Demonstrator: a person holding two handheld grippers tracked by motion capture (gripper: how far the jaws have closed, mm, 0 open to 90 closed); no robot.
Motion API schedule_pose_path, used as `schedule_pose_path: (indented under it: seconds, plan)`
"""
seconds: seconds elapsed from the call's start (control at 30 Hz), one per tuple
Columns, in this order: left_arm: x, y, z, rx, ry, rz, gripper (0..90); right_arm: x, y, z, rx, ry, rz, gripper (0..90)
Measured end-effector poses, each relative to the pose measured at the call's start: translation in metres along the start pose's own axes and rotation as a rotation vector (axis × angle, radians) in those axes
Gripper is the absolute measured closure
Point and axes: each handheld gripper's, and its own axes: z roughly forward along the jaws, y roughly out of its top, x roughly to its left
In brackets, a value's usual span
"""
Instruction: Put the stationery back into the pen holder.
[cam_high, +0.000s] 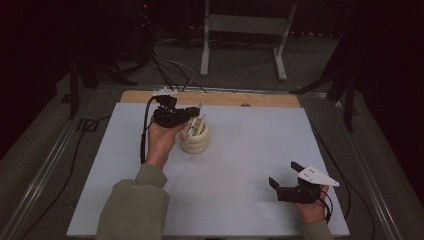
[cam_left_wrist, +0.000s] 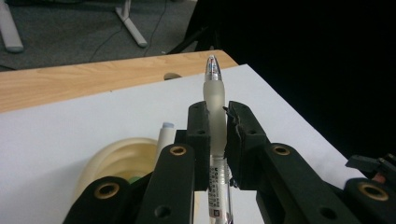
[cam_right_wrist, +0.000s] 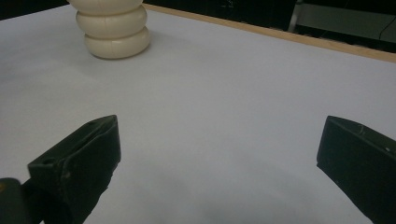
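The pen (cam_left_wrist: 215, 112) stands clamped between the jaws of your left gripper (cam_left_wrist: 215, 122), just above the cream ribbed holder (cam_high: 195, 140) at the white table mat (cam_high: 250, 150), while your right gripper (cam_high: 287, 181) rests well apart with its jaws spread wide and empty.

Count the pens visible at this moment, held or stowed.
2 at least. One clear pen is clamped in the left gripper above the cream ribbed holder. A second white-capped pen stands inside that holder. More may be hidden within it.
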Motion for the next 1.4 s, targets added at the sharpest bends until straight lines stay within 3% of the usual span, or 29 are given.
schedule_pose_path:
  seconds: [0.97, 1.4]
  plan:
    - [0.026, 0.010, 0.005, -0.064, 0.050, -0.054, 80.8, -0.001, 0.000, -0.002, -0.005, 0.001, 0.010, 0.0]
    - [0.034, 0.008, 0.020, -0.083, 0.056, -0.067, 80.6, -0.003, -0.001, -0.002, -0.008, 0.000, 0.020, 0.0]
